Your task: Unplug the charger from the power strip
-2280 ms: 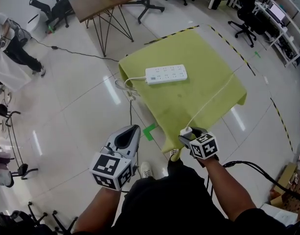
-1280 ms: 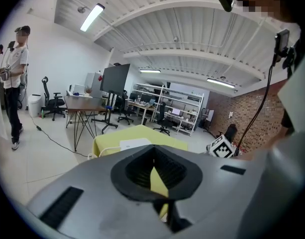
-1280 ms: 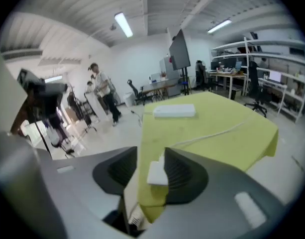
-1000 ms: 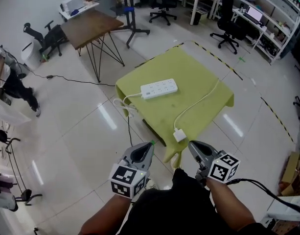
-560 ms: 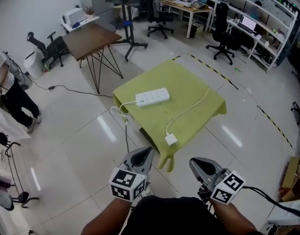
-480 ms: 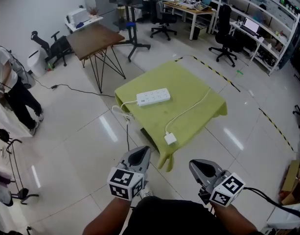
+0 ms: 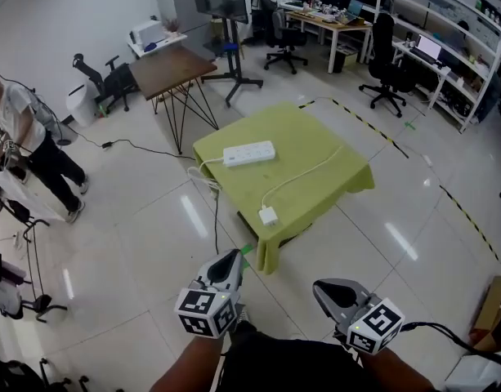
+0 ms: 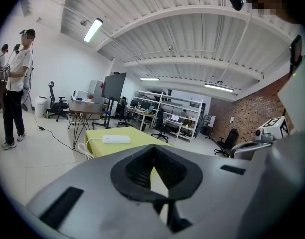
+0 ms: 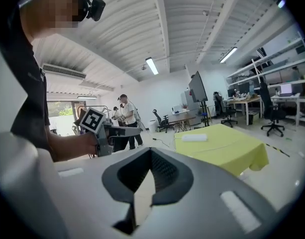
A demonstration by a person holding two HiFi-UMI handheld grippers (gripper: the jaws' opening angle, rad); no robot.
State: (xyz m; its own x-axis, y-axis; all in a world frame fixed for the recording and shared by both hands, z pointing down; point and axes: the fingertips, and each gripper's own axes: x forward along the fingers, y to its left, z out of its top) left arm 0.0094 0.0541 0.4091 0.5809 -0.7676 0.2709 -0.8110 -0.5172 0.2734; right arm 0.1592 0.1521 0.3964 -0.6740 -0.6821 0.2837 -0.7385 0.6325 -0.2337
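Observation:
A white power strip (image 7: 249, 153) lies on the far-left part of a table draped in a yellow-green cloth (image 7: 315, 182). The white charger (image 7: 268, 216) lies on the cloth near the table's closest corner, apart from the strip, and its white cable (image 7: 307, 172) trails away across the cloth. My left gripper (image 7: 230, 259) and right gripper (image 7: 325, 289) hang over the floor well short of the table, both shut and empty. The left gripper view shows the strip (image 8: 115, 139) far beyond the shut jaws. The right gripper view shows it too (image 9: 193, 138).
The strip's white cord (image 7: 203, 178) hangs coiled off the table's left edge. A brown table (image 7: 172, 68) stands behind, with desks and office chairs (image 7: 385, 51) farther back. A person (image 7: 29, 149) stands at the left. Black-yellow tape (image 7: 369, 125) marks the floor.
Both grippers have drawn back from the table, which now looks smaller and farther off. The right gripper held the charger at first; the charger now lies on the cloth.

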